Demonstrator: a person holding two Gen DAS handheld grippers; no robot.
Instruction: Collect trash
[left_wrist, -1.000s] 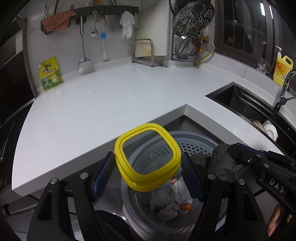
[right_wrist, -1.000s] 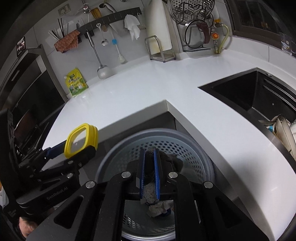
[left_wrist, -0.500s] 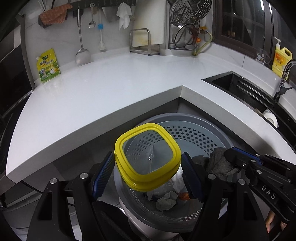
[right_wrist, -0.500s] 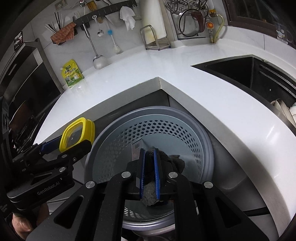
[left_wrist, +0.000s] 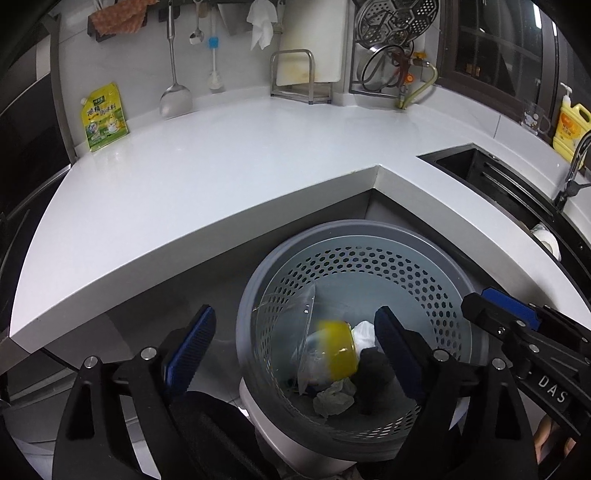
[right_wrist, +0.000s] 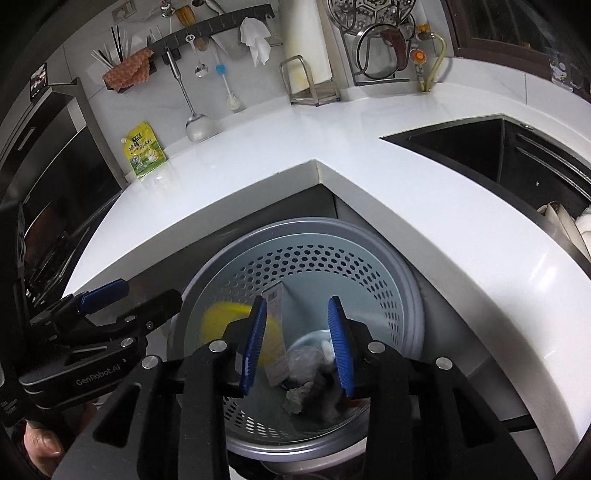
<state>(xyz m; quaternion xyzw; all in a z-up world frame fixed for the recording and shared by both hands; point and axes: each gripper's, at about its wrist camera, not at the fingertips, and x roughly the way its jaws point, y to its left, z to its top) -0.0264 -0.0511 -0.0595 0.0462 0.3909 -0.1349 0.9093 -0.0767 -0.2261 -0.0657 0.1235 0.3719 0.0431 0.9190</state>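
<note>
A grey perforated trash bin stands below the white counter's corner; it also shows in the right wrist view. My left gripper is open and empty above the bin. The yellow-rimmed container is blurred, falling inside the bin, and shows in the right wrist view too. My right gripper is open and empty over the bin. A dark grey rag lies among crumpled paper at the bin's bottom. A small carton leans inside.
The white L-shaped counter runs behind the bin. A yellow-green pouch leans on the back wall. A black sink lies to the right. Utensils hang on a wall rail. A yellow soap bottle stands far right.
Both grippers opened. The yellow-rimmed container left my left gripper and dropped into the bin. The dark rag left my right gripper and fell in too.
</note>
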